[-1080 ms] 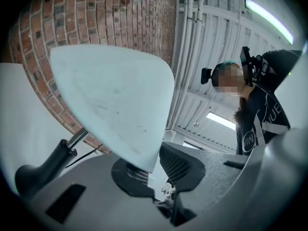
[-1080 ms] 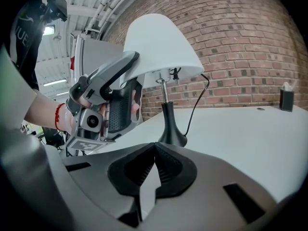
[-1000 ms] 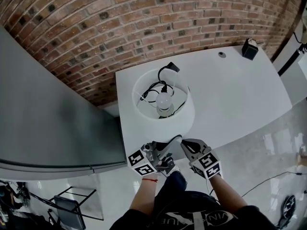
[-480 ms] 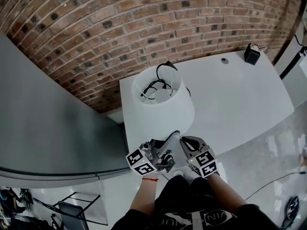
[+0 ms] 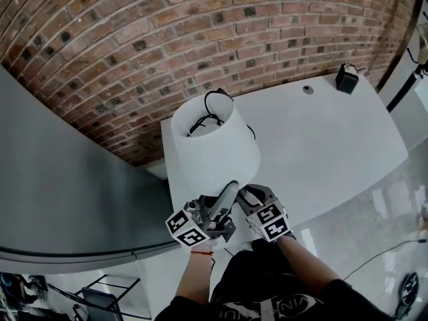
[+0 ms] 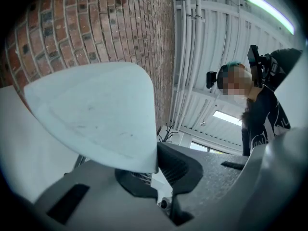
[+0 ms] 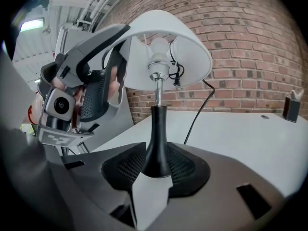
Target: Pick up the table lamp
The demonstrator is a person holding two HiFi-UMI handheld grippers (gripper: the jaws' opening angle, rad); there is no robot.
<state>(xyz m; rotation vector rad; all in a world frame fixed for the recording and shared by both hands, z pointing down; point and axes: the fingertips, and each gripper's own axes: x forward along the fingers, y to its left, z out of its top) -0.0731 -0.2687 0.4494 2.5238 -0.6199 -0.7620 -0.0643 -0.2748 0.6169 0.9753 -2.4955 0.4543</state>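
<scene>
Lamp (image 5: 212, 139) near the table's (image 5: 328, 139) near left corner, in front of the brick wall (image 5: 200, 25). Head view gives only the outside of the white shade (image 5: 224, 152) and a loop of cord (image 5: 204, 119) in its top opening. Both grippers sit side by side at the near edge, under the shade, with the forearms (image 5: 195, 283) coming in from below. Left gripper (image 5: 229, 189) reaches up and forward to the shade's lower rim. Right gripper (image 5: 245, 194) angles down beneath the shade, and what it meets is hidden from here. Left gripper view settles the first: jaws pressed together on the shade's rim, the thin edge nipped between the pads, with the person (image 6: 267, 109) in a dark top behind. Right gripper view settles the second: bulb (image 7: 159, 49) and black stem (image 7: 156, 138) seen from under the shade. The stem's flared foot lies between the spread jaws, which have just been opening; whether the pads touch it is unclear, as is whether the foot rests on the table. Same view catches the left gripper at the rim, upper left. Black box (image 5: 346, 77) at the far right corner, well apart from the lamp.
</scene>
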